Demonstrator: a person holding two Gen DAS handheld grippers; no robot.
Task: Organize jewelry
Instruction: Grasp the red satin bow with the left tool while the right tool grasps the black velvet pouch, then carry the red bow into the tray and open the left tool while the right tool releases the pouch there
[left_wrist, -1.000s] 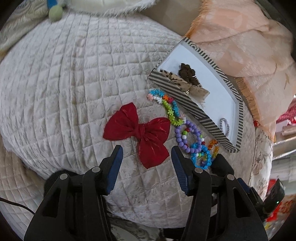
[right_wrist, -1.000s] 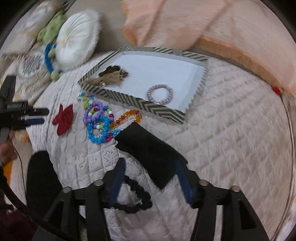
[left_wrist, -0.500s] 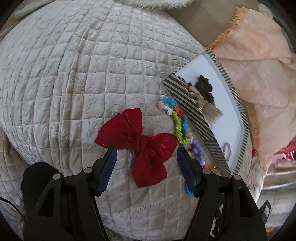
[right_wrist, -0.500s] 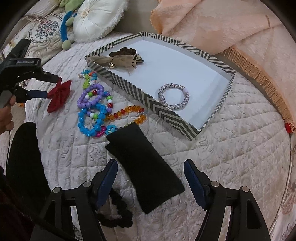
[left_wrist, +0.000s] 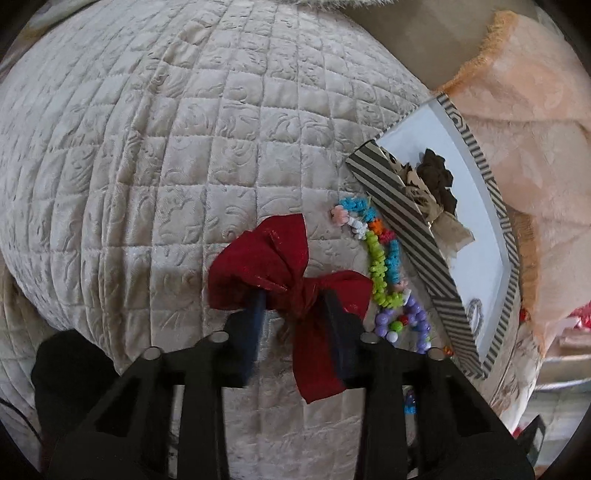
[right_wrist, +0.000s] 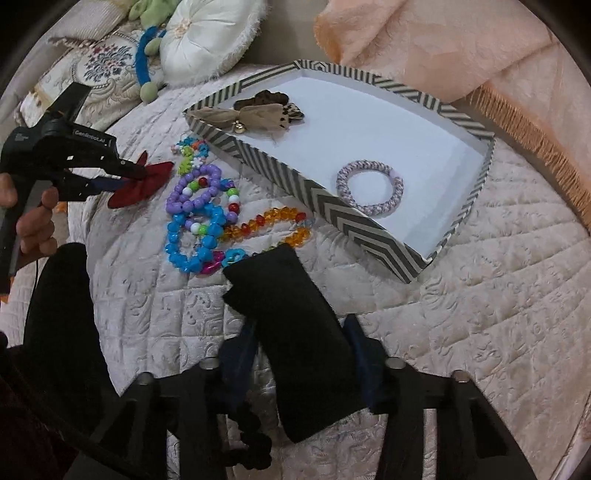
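Quilted cream bedspread (right_wrist: 480, 314) bearing, ahead of the right gripper (right_wrist: 301, 339), a black pouch (right_wrist: 291, 332), beaded bracelets (right_wrist: 199, 214), red bow (left_wrist: 291, 280) and striped tray (right_wrist: 332, 206).

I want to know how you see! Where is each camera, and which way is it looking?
Left wrist: sits on the left hand-held gripper, looking down at the red bow between its fingers; no hand shows.
Right wrist: sits on the right hand-held gripper, looking down at the black pouch; a hand shows at left.
Both see the bow, the bead bracelets and the striped tray.
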